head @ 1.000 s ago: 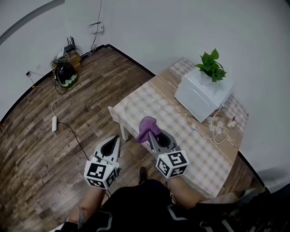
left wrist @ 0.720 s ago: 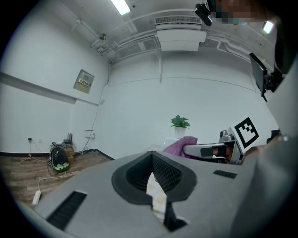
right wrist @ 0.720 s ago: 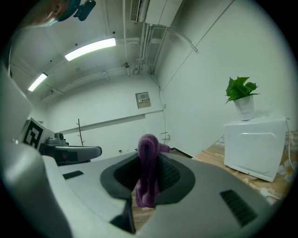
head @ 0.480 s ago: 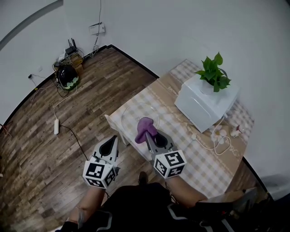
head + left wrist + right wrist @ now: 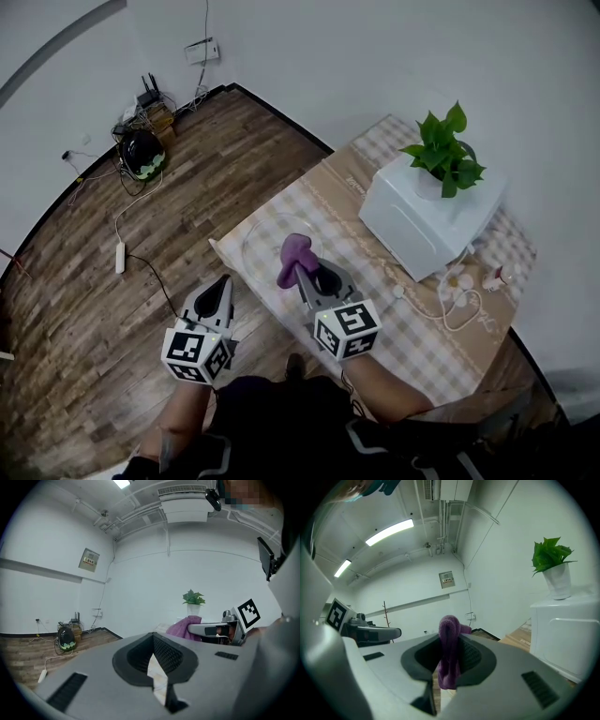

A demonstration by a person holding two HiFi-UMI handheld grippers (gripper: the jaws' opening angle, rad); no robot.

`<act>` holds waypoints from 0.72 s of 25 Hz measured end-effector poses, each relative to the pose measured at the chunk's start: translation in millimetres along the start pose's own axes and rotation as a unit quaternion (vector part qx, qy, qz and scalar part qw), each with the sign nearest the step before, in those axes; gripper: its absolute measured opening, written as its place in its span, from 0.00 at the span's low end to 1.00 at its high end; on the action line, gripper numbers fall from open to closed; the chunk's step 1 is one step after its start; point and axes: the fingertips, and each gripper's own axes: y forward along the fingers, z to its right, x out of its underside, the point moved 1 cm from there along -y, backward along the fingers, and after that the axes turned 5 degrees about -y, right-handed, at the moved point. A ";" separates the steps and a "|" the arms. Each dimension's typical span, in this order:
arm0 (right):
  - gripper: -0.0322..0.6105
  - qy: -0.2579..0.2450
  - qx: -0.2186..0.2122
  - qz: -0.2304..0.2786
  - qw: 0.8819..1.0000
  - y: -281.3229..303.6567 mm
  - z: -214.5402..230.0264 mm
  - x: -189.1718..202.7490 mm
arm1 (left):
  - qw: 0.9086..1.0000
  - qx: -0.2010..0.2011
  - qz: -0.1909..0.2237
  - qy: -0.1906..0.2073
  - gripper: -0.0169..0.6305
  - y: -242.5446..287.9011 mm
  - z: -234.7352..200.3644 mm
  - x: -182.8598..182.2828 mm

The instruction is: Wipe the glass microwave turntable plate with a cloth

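Checked tablecloth covers the table, and the glass turntable plate lies at its left corner. Over the plate, the right gripper has its jaws clamped on a purple cloth. The left gripper hangs left of the table over the wooden floor, jaws together on nothing.

the plate lies at the left end of the bench. right of it stands the microwave, the plant on top. the cloth, in the right tool, hangs above the plate; the left tool is left, over the floor.
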 end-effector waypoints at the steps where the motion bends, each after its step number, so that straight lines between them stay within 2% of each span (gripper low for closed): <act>1: 0.16 0.002 -0.001 0.000 1.000 1.3 3.0 0.1 | 1.000 -0.002 -0.003 0.003 0.03 1.8 -0.2 -0.5; 9: 0.17 0.001 0.014 -0.006 1.000 19.9 28.2 1.5 | 1.000 -0.003 -0.010 0.004 0.03 25.0 -11.6 -4.1; 18: 0.17 -0.003 0.046 -0.023 0.999 56.0 40.9 5.4 | 1.000 0.022 -0.011 0.011 0.03 54.7 -45.2 -11.7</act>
